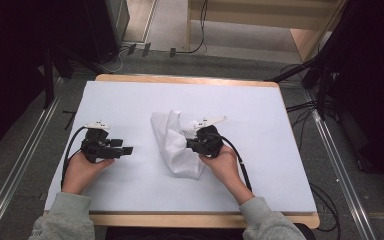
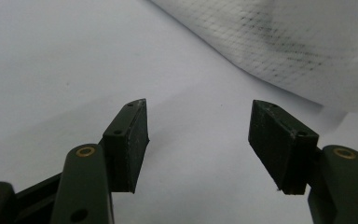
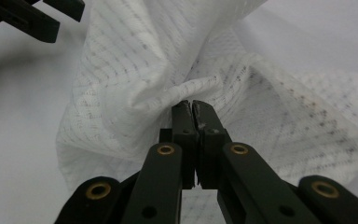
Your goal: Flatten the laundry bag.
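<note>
White cloth [image 1: 176, 145] lies crumpled mid-counter [image 1: 260, 105], long axis running near-to-far. Right gripper [image 3: 192, 106] jaws clenched on a bunched fold at its right edge. Left gripper [image 2: 198, 140] jaws released (nothing between them), cloth's free left edge just ahead

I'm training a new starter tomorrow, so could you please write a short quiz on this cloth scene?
1. True or false: the right gripper has its jaws shut on the cloth.
2. How do the left gripper's jaws stand? A) open with nothing between them B) shut on the cloth C) shut with nothing held
3. What colour is the table cover under the cloth?

Key: 1 true; 2 A; 3 white.
</note>
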The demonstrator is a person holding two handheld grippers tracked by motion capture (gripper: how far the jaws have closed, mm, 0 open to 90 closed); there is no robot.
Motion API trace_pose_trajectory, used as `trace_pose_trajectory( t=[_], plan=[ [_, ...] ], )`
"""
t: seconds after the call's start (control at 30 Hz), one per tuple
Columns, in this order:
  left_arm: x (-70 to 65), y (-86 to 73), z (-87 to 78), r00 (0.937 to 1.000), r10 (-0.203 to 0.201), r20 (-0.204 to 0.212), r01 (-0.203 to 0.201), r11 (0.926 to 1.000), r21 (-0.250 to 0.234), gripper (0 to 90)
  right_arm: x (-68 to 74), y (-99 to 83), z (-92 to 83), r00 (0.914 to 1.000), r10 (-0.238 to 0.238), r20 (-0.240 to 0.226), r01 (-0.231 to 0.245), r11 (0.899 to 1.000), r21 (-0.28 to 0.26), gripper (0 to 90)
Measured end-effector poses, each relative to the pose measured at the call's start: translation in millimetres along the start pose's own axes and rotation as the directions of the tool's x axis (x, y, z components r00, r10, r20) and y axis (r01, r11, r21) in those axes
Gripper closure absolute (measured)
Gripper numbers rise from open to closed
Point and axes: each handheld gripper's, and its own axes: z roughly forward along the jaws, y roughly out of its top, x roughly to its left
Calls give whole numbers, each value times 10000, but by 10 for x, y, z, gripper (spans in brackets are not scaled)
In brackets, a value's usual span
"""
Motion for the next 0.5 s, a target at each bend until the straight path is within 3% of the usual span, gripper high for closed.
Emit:
trace_pose_trajectory(
  t=[0.5],
  plan=[
    [70, -96, -132, 9991, -326, -252, 322, 9993, -187, 388, 291, 54, 195, 9955, -580, -744, 614, 9972, 439, 900]
  ],
)
